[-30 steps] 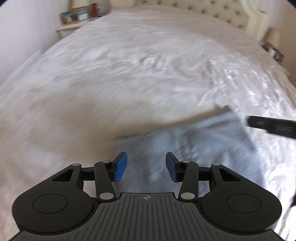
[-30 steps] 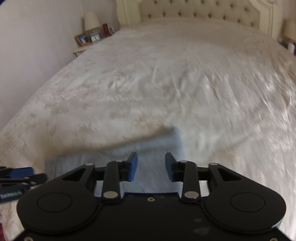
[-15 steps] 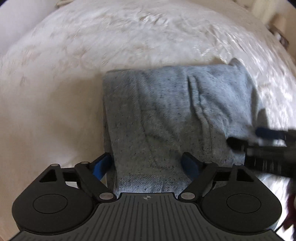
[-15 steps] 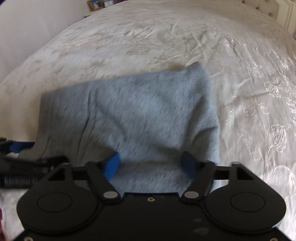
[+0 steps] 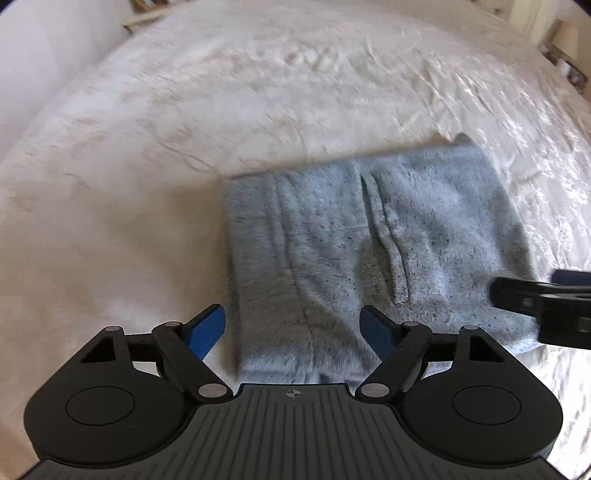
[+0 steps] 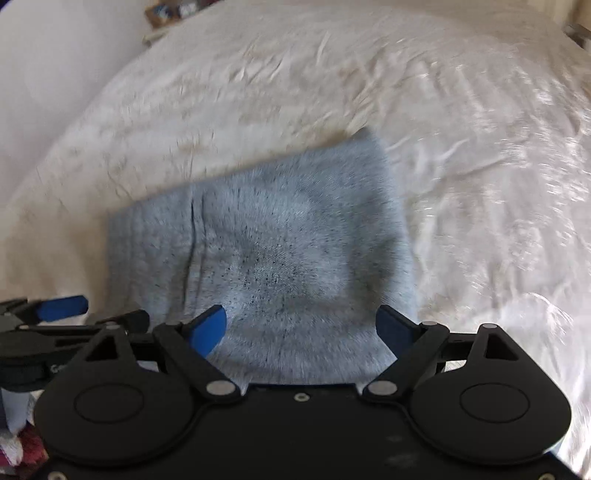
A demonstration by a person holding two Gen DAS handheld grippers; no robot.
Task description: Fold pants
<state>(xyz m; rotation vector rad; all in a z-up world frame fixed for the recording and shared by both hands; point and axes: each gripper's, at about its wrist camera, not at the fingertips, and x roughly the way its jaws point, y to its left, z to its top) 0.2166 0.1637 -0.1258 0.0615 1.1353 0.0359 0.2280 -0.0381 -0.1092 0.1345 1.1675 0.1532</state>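
On my left, the left gripper (image 5: 293, 326) has its jaws spread but easing inward with nothing pinched, over the near left edge of the folded grey pants (image 5: 373, 243) on the cream bedspread (image 5: 147, 155), while my right gripper (image 6: 301, 326) hovers, jaws widening, empty.

A: Which parts are being hidden? The near edge of the pants (image 5: 369, 240) is disappearing behind the left tool (image 5: 293, 328) body.

B: The right tool (image 6: 301, 328) body is covering the near hem too. The bedspread (image 6: 480, 166) is smearing with motion blur. Items on the nightstand (image 5: 142, 9) are being cropped by the frame, too small to identify.
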